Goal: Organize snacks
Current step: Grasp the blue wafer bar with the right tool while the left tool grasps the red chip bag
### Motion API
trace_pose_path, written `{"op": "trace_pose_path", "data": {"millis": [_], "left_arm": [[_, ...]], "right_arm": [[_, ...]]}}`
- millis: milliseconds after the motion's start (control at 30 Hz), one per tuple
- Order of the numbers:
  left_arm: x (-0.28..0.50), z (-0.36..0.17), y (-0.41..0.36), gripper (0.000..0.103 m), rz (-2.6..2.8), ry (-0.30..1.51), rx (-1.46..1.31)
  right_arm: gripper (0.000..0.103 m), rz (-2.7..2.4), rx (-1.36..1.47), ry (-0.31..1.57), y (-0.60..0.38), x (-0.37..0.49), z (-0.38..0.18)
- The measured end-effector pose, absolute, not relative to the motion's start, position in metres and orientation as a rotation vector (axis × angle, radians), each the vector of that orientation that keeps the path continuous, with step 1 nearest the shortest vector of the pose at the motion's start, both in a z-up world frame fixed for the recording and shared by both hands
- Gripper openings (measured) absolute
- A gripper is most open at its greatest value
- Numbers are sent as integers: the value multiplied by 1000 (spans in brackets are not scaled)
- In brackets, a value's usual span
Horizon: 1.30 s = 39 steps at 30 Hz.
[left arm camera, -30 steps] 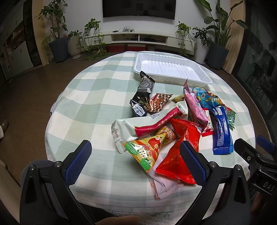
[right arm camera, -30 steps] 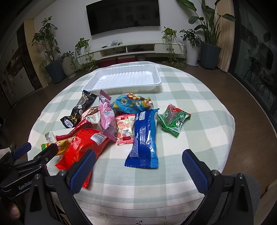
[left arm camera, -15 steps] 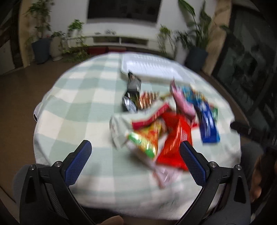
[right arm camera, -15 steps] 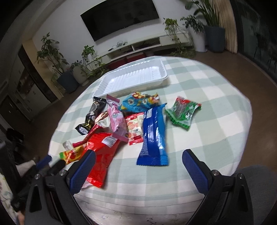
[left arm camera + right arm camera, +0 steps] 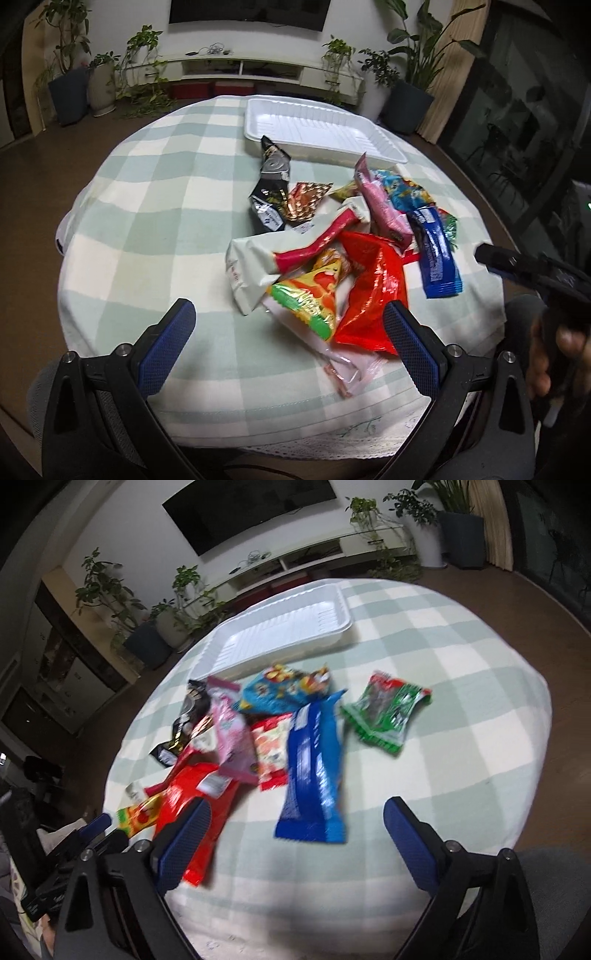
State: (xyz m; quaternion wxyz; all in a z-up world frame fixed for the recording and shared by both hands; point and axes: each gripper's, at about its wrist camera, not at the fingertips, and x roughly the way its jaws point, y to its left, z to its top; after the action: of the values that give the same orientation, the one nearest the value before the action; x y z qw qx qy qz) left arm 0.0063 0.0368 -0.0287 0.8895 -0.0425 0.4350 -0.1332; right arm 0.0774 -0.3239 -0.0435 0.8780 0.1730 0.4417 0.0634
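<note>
The left tool (image 5: 288, 338) hangs over the near edge of the round tabletop (image 5: 147, 206), which wears a green and white checked cloth. Its two blue pads stand wide apart and hold nothing. Just past the left pad the cloth is bare. Then comes the pile of snacks. A black packet (image 5: 271, 188) lies at the far left of the pile, with one end close to the white tray (image 5: 317, 129). A small shiny brown packet (image 5: 304, 197) touches it. Nearer the tool lies a white and red packet (image 5: 273, 258), and an orange and green packet (image 5: 314, 295) rests partly on top of it. A big red packet (image 5: 373, 291) lies beside that one, right in front of the tool's right pad. A pink packet (image 5: 380, 206) stands up on its side in the middle of the pile. A long blue packet (image 5: 314, 768) lies to the right of the pile, and a light blue packet (image 5: 284, 694) sits behind it, near the tray. A green packet (image 5: 388, 712) lies alone, further right. The tray sits at the far side with nothing in it. The right tool (image 5: 291, 836) hangs over the near edge too. Its pads are far apart and are slowly closing, with nothing between them. Plants (image 5: 70, 55) and a dark screen (image 5: 240, 509) stand by the wall.
</note>
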Motion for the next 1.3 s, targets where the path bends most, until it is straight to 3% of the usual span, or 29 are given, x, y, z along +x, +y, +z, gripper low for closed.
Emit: {"op": "trace_pose_path", "data": {"millis": [100,167,267,400,467,567,700,767,867,1133,1300], "left_arm": [[4,-29,29,103,-302,900,-76],[3,-27,24,101,-321,886,-75],[2,-21,15,101,-364,862,-66],[0,-18,-2,100,-406,848,-31],[2,-19,-9,92,-420,857,-20],[5,-21,-17,84,-432,875,-7],[11,-24,-22,83,-428,901,10],[12,-24,-22,83,-428,908,8],[10,-19,-22,83,-431,905,20],[4,21,-16,83,-448,833,52],[11,3,-45,77,-488,918,140]], "right_arm": [[95,84,258,950,-322,93,-43],[81,61,201,976,-316,104,-49],[70,53,162,1026,-309,119,-63],[69,80,142,1047,-301,127,-72],[61,84,132,1064,-299,130,-77],[56,88,134,1088,-297,135,-82],[50,92,123,1071,-299,132,-83],[39,100,131,1066,-302,130,-82],[34,110,138,1055,-304,125,-83],[30,149,206,1034,-309,112,-83],[30,172,256,1003,-312,98,-79]]}}
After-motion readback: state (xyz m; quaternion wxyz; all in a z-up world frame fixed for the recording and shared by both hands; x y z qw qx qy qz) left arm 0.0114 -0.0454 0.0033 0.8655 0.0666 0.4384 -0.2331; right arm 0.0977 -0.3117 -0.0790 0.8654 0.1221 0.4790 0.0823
